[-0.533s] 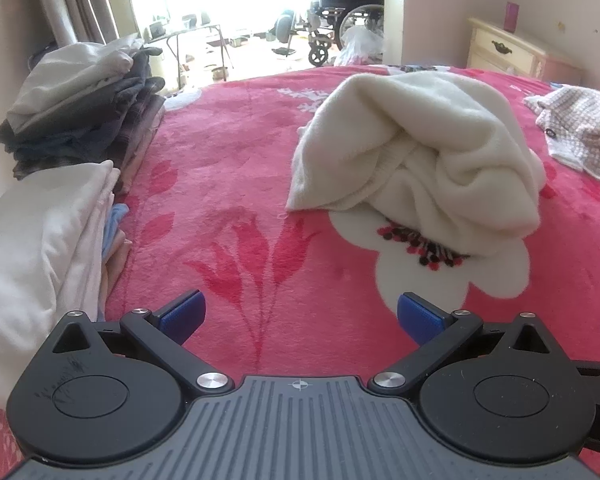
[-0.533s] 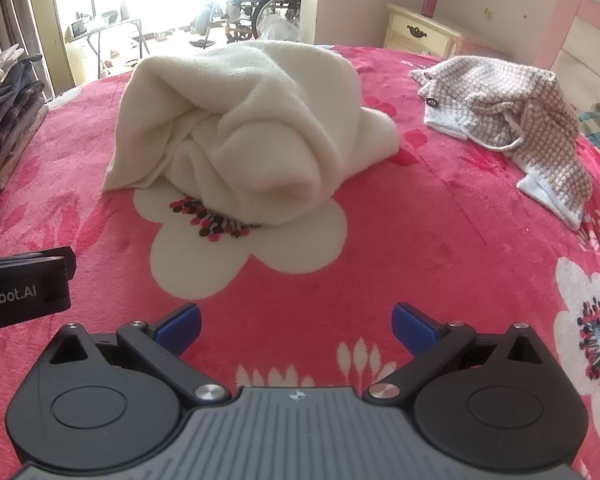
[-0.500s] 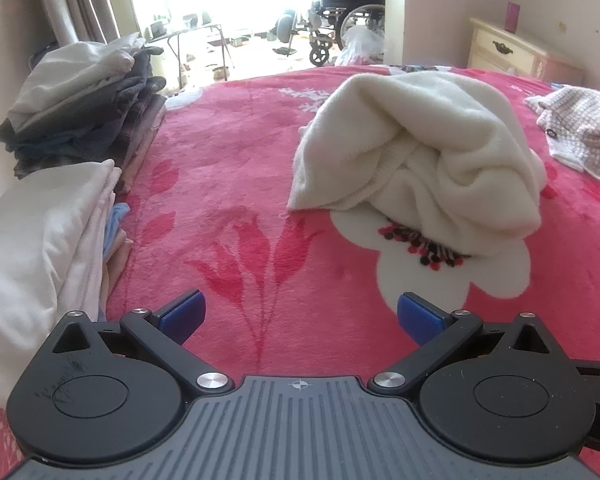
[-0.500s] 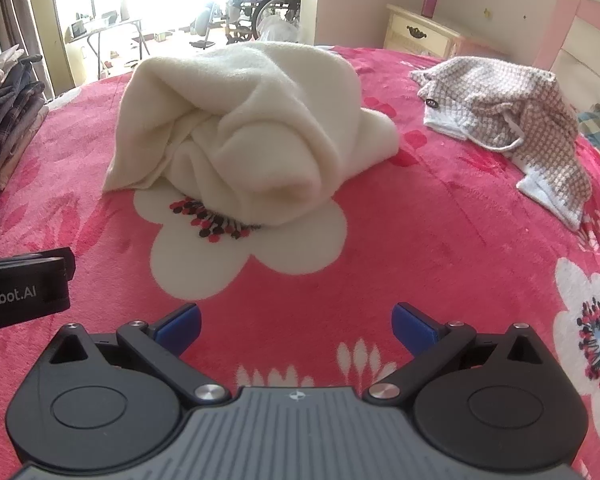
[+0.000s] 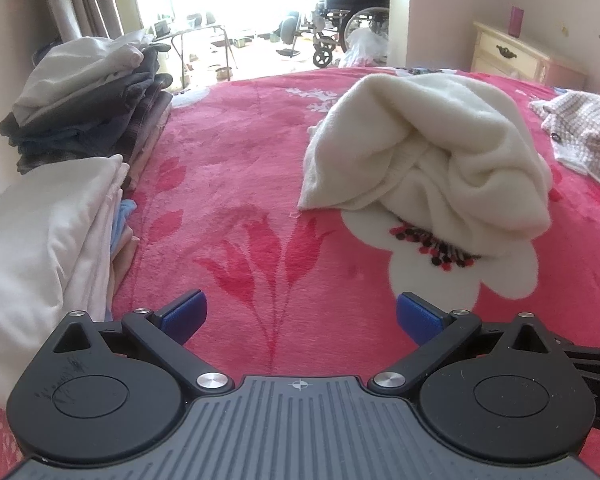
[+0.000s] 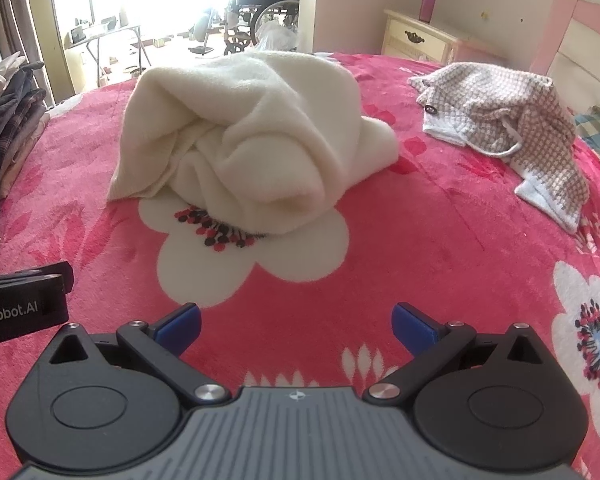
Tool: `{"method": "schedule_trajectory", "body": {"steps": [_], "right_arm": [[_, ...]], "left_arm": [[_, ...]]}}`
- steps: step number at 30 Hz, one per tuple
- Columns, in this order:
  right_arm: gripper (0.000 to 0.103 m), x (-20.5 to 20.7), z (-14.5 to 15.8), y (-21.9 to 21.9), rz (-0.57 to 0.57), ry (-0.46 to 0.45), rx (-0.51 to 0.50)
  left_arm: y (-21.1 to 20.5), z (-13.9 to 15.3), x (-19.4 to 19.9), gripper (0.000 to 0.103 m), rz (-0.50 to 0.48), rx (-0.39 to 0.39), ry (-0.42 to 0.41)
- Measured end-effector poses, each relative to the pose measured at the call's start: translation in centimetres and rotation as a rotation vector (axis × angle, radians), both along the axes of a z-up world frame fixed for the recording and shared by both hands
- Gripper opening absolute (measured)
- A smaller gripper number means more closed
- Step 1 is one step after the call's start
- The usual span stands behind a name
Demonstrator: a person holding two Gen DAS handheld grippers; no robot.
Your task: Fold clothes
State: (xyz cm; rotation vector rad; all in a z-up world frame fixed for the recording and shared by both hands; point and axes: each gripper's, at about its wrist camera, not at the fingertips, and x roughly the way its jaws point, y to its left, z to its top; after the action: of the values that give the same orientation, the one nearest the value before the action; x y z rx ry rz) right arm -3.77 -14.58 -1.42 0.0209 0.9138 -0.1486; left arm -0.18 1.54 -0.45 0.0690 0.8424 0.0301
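A crumpled cream fleece garment lies heaped on the pink flowered bedspread, ahead of both grippers. My left gripper stands open over bare bedspread, short of the heap and to its left, with nothing between its blue pads. My right gripper is open too, empty, short of the heap's near edge. A checked beige-and-white garment lies unfolded farther right.
Two stacks of folded clothes line the bed's left side: a white one close by and a dark one behind it. The left gripper's body shows at the right wrist view's left edge. A cream nightstand and a wheelchair stand beyond the bed.
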Motion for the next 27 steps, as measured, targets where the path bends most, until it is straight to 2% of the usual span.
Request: {"method": "schedule_trajectory", "body": {"steps": [4,7,15,20,27], "right_arm": [[0.103,0.2,-0.01,0.13,-0.001,0.001,0.0],[0.103,0.11,-0.02,0.17,-0.004,-0.001,0.002],[0.103,0.02,0.15,-0.18,-0.02,-0.009,0.002],[0.103,0.01,0.06,-0.29,-0.023,-0.009,0.005],[0.103,-0.01,-0.08,-0.37,-0.029,-0.008,0.011]], "left_arm": [[0.02,0.41,-0.47,0.103,0.007,0.019,-0.035],[-0.03,0.56,-0.5,0.103,0.009,0.021,-0.031],[0.38,0.73,-0.63,0.103,0.045,-0.004,-0.061],[0.56,0.64,-0.59,0.103,0.057,-0.019,-0.058],[-0.03,0.29,-0.67,0.103,0.048,0.011,-0.047]]}}
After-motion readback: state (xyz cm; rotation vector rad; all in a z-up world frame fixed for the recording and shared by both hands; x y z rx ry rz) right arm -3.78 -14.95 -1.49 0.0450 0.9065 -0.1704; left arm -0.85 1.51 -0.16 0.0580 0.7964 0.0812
